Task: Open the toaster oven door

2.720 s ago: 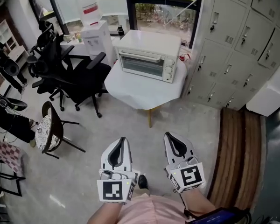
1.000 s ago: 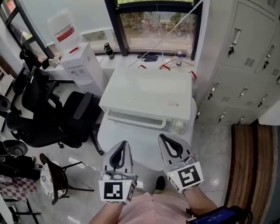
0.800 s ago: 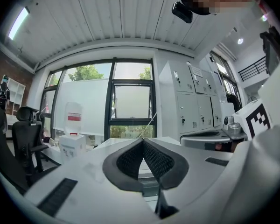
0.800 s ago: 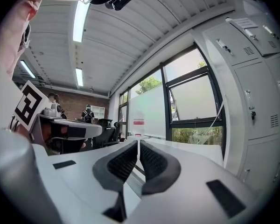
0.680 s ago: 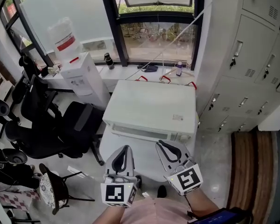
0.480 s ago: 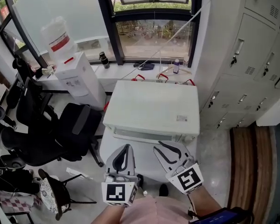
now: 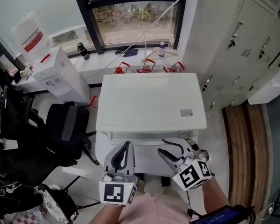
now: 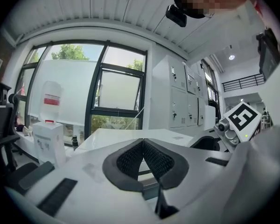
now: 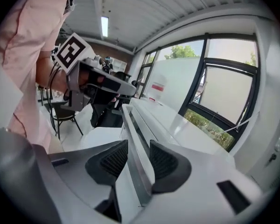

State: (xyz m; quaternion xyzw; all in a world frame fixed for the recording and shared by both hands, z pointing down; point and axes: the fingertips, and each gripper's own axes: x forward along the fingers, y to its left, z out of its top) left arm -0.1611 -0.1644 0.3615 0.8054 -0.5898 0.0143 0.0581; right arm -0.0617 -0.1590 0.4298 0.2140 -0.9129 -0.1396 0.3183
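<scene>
Lower right of the head view, right hand-held gripper (image 7: 162, 146): jaws a narrow way apart, straddling the door handle (image 9: 133, 134); the bar runs between the two pads. Whether the pads press on it cannot be told.
Lower left of the head view, left hand-held gripper (image 7: 125, 146): jaws closed together, pads touching, nothing between them; its tip is just short of the oven's front edge.
Toaster oven (image 7: 149, 101): white, at the centre of the head view, on a round white worktop (image 7: 101, 148).
Oven's long axis: left to right across the frame.
Oven's facing: door side toward the bottom of the frame; back toward the window (image 7: 130, 13) at the top.
Door: only its thin top edge shows from above, and it does not stand out from the front.
Right hand pose: rolled over and angled toward the upper left, with the marker cube tilted; the forearm enters from the bottom edge.
Left hand pose: level, pointing straight up the frame, with the marker cube facing the camera.
</scene>
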